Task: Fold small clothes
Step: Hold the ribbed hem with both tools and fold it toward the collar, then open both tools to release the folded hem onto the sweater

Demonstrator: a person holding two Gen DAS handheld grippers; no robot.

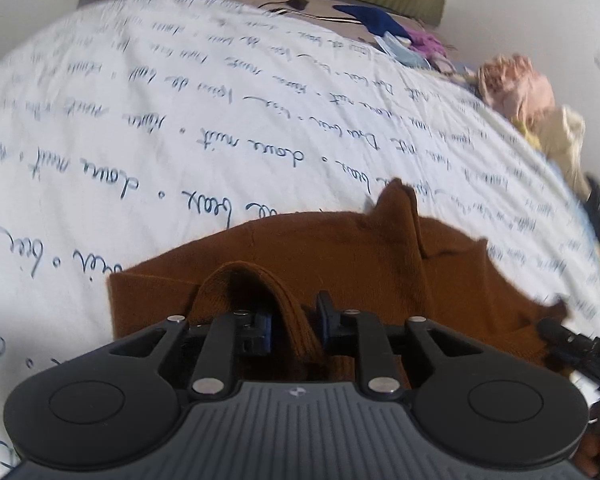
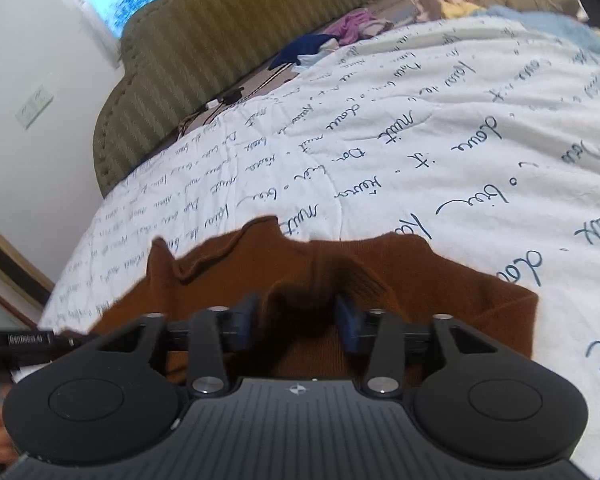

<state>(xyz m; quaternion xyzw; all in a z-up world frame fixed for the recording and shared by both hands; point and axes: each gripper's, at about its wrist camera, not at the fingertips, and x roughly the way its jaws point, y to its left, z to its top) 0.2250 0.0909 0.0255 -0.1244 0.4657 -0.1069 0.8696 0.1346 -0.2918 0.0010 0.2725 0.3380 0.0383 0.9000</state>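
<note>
Your left claw [image 1: 294,326] has its blue pads pinched on a raised fold of the brown garment [image 1: 340,256], the ribbed cloth arching up between the fingers. Your right claw [image 2: 298,322] grips another bunched ridge of the same garment [image 2: 440,292], its pads set a little wider, with cloth filling the gap. The garment lies on the bed, spread across the white quilt [image 1: 180,100] printed with blue script, close under both claws; its far edge is rumpled, with one corner standing up. In the left view the tip of your right claw shows at the garment's right edge.

Beyond, a green striped headboard [image 2: 204,64] stands at the far end of the bed. Loose clothes [image 1: 516,88] in pink, cream, purple and navy are heaped along the quilt's far side.
</note>
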